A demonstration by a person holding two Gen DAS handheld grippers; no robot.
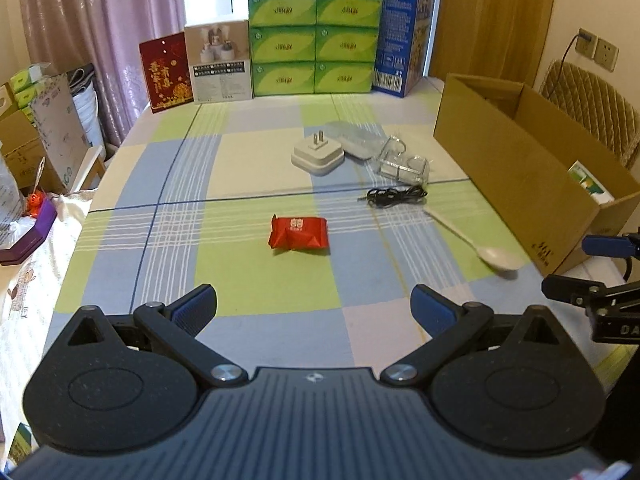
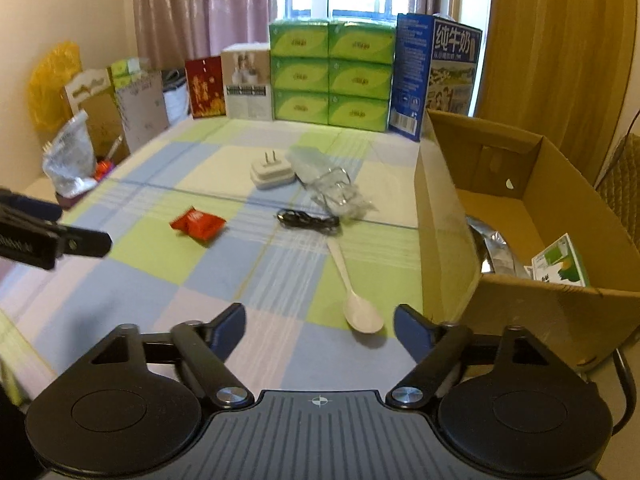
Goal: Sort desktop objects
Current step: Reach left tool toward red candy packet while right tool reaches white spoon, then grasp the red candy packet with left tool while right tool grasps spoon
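Surface: checked tablecloth (image 1: 248,152) in pale blue, green, cream and lilac covers the table; window and pink curtains behind the far edge.
Far row: red card box (image 1: 166,72), white product box (image 1: 220,62), six stacked green tissue packs (image 1: 314,40), and a tall blue milk carton (image 1: 400,36) stand side by side along the far edge.
Cardboard box: open brown cardboard box (image 2: 444,216) on the right side of the table; inside it lie a silver foil pouch (image 2: 494,250) and a small green-and-white packet (image 2: 560,262).
Red packet: red snack packet (image 1: 299,234) lies alone mid-table, nearest the left gripper, nothing between them.
Plug: white plug adapter (image 1: 318,154), prongs up, farther back, just beside clear plastic packaging (image 1: 400,160) on its right.
Cable: coiled black cable (image 1: 396,196) lies near the clear plastic, on its near side.
Spoon: white plastic spoon (image 2: 352,284), handle towards the cable, bowl towards the near edge, close to the cardboard wall.
Left gripper: left gripper (image 1: 314,308) released, fingers wide apart, holding nothing, hovering over the near part of the cloth.
Right gripper: right gripper (image 2: 320,326) released, empty, with the spoon bowl just ahead between its fingers' line and the box at its right.
Left clutter: boxes, bags and a purple case (image 1: 28,236) sit beside the table's left edge.
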